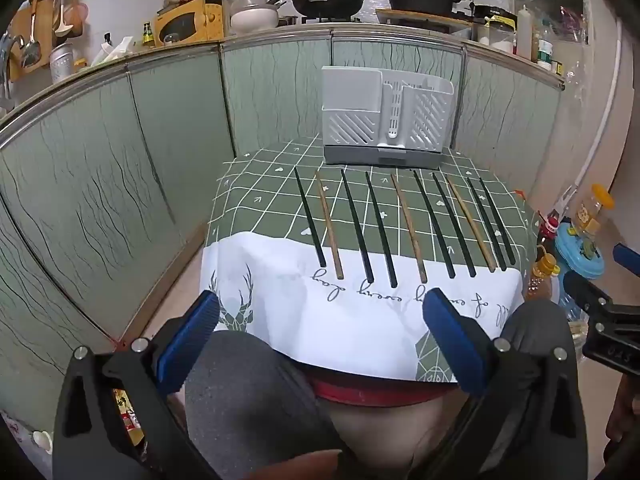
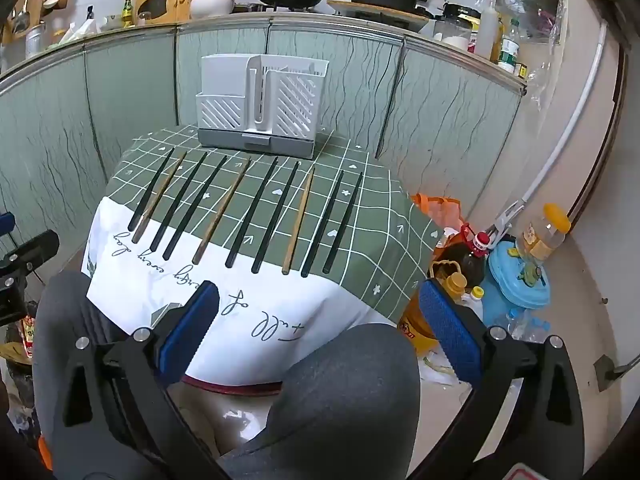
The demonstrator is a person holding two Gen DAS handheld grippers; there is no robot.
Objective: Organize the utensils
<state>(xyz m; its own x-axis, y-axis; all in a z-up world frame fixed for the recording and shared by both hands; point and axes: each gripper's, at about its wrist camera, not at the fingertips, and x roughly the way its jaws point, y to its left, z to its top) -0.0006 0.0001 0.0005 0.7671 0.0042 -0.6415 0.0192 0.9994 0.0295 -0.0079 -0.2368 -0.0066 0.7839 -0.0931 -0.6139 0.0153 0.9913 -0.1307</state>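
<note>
Both wrist cameras looked forward and downward along their own blue-padded fingers, from low at the near edge of the cloth-covered table (image 1: 256, 184), above the person's knees. The left view sat left of centre, the right view right. Both shared the row of chopsticks (image 1: 404, 224) and the white utensil holder (image 2: 260, 104) at the far side.
</note>
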